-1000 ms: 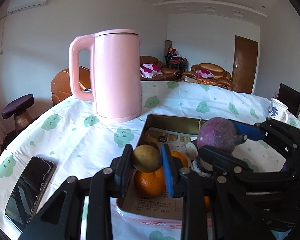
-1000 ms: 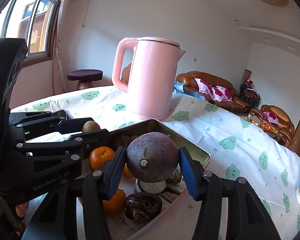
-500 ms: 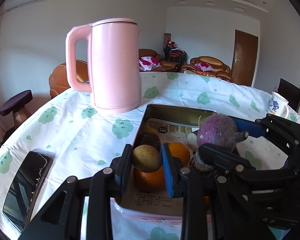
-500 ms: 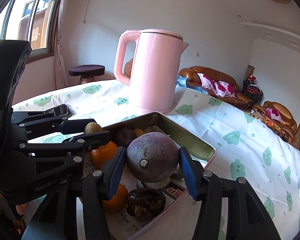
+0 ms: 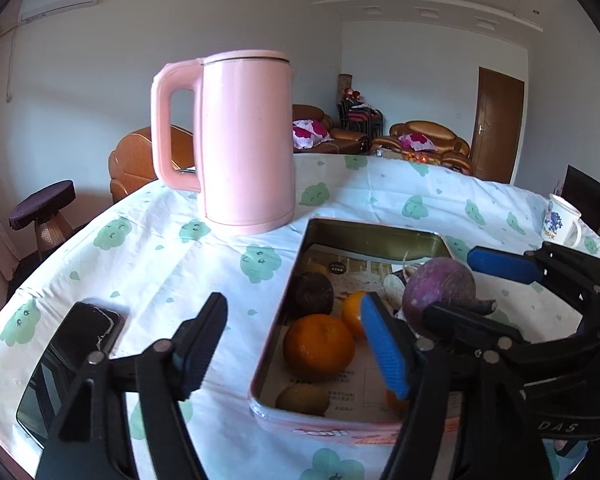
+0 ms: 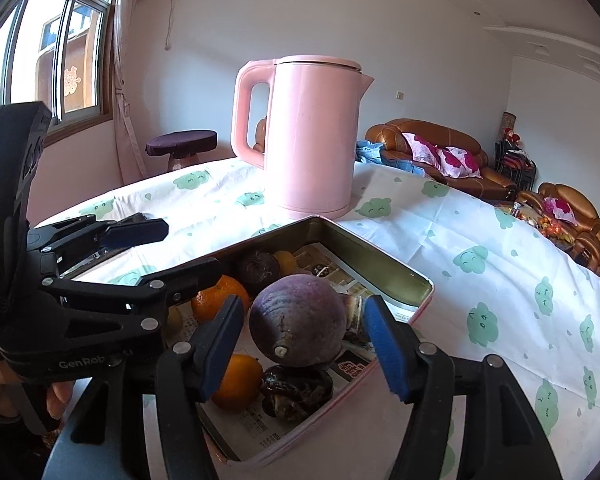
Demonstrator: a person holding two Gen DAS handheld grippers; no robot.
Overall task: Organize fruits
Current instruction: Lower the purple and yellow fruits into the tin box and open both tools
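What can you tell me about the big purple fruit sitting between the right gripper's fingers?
The purple fruit is round, dull purple with a mottled, matte skin and a short pale stem stub facing the right wrist camera. It sits on top of other items in the tin tray, above a dark wrinkled piece. The right gripper has its jaws opening around it; gaps show on both sides, so the blue pads no longer press it. An orange lies lower left of it.

"GenRob" is legible on the left tool (image 6: 138, 256).
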